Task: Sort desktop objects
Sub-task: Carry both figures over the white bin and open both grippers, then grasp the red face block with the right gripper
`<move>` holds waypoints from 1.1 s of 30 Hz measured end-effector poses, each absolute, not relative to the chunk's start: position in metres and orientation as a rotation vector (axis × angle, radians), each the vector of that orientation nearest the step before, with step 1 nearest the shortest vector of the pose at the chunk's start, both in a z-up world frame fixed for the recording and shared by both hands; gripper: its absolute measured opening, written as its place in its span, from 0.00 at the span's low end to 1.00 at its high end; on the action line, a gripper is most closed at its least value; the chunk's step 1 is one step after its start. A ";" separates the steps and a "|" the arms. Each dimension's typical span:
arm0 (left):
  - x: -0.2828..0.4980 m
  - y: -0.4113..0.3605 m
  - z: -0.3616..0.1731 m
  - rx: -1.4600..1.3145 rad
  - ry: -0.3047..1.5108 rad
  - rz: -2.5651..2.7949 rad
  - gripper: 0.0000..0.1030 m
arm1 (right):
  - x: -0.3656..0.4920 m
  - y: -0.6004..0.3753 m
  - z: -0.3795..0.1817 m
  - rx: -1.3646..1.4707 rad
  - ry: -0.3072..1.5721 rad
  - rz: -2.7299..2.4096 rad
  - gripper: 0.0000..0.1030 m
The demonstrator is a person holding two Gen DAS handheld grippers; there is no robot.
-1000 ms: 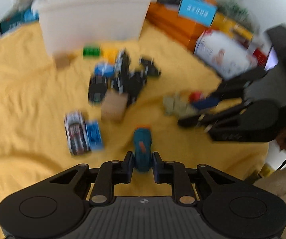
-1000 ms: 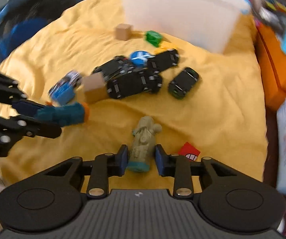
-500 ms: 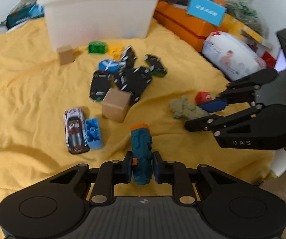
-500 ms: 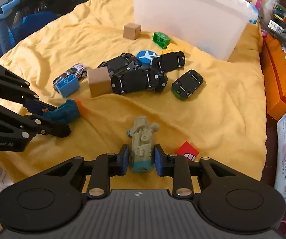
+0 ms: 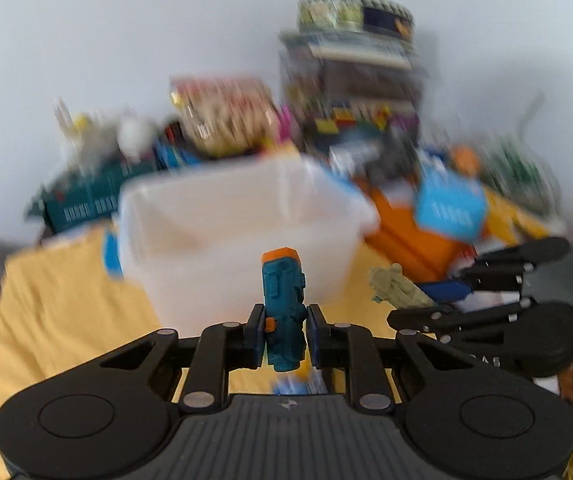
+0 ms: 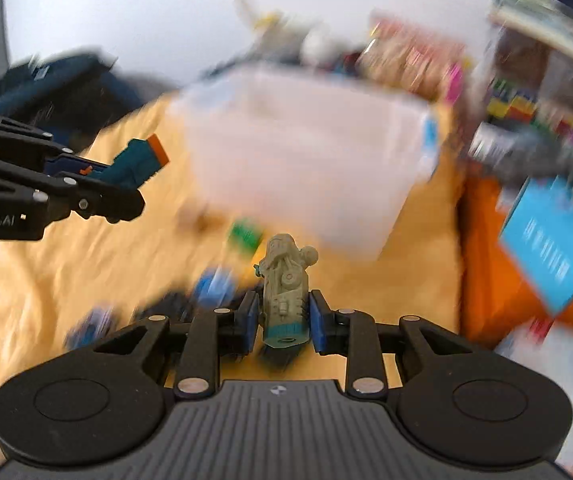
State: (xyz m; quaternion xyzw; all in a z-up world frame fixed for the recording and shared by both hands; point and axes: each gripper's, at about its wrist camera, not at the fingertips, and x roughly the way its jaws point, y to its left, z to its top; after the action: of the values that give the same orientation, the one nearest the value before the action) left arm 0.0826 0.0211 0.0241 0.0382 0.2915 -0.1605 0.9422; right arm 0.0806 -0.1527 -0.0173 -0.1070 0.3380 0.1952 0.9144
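Note:
My left gripper (image 5: 285, 332) is shut on a teal toy with an orange tip (image 5: 284, 304) and holds it in the air in front of the white plastic bin (image 5: 238, 232). My right gripper (image 6: 282, 320) is shut on a grey-green toy figure with a light blue base (image 6: 285, 292), also lifted, with the bin (image 6: 306, 160) just beyond it. Each gripper shows in the other view: the right one (image 5: 438, 300) at the right, the left one (image 6: 126, 176) at the left. Both views are motion-blurred.
The yellow cloth (image 6: 66, 272) carries blurred toy cars and bricks, among them a green brick (image 6: 244, 234). Orange boxes (image 5: 410, 236), a blue box (image 6: 554, 240) and stacked clutter (image 5: 346, 92) stand behind and right of the bin.
Both grippers have lifted their toys off the cloth and swung up and forward to the white bin, which now fills the middle of both views.

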 end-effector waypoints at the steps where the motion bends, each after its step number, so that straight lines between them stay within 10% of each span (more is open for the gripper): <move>1: 0.093 0.021 0.032 0.077 0.569 -0.318 0.23 | 0.090 -0.153 -0.009 -0.207 0.651 0.387 0.28; 13: 0.215 0.020 0.020 0.111 0.625 -0.257 0.33 | 0.203 -0.138 0.022 -0.063 0.550 0.264 0.33; 33: 0.031 0.037 -0.054 0.054 0.824 -0.273 0.49 | 0.068 -0.190 -0.060 -0.065 0.806 0.286 0.35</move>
State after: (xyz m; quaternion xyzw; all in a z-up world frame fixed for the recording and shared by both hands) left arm 0.0311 0.0375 -0.0541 0.0264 0.3989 -0.1324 0.9070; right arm 0.0679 -0.1904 -0.0600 -0.0316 0.3909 0.1388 0.9093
